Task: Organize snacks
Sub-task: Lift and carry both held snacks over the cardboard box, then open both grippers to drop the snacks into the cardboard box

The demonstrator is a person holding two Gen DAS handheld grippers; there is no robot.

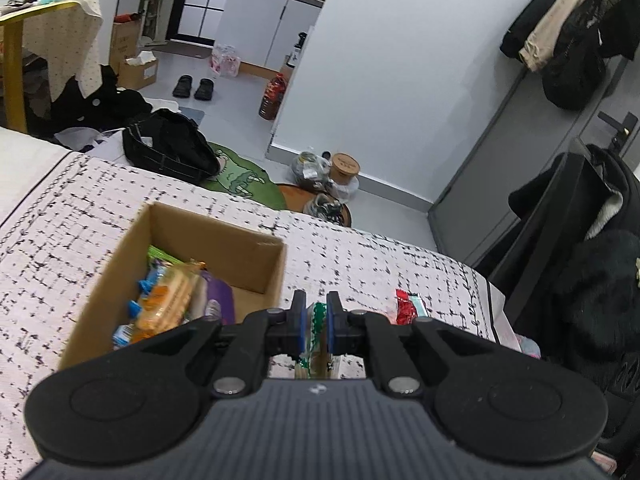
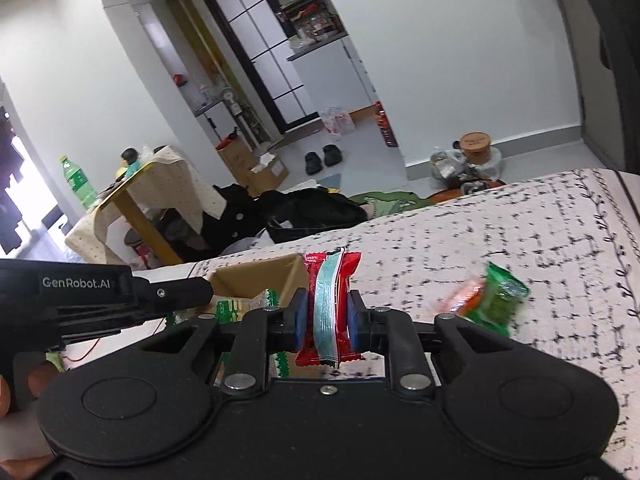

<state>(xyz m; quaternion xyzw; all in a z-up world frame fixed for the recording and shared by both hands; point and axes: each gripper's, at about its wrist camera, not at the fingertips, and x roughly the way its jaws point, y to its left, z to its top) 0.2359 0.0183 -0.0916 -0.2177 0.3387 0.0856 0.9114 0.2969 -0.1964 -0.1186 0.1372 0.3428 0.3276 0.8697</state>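
An open cardboard box [image 1: 256, 250] sits on the patterned bed cover and holds several snack packets [image 1: 168, 300]. My left gripper [image 1: 316, 314] is shut on a green-and-white snack packet [image 1: 314, 340], just right of the box's near corner. My right gripper [image 2: 326, 312] is shut on a red packet with a pale blue stripe [image 2: 330, 308], held above the cover beside the box [image 2: 260, 276]. The red packet also shows in the left wrist view [image 1: 408, 308]. A green-and-orange packet [image 2: 488, 300] lies on the cover to the right. The left gripper's arm [image 2: 100, 296] reaches in from the left.
The bed cover [image 1: 400, 264] ends at an edge on the far side and right. Beyond it are a black bag [image 1: 168, 148], a green mat, jars by the wall [image 1: 344, 168], and a dark chair with clothes [image 1: 580, 260].
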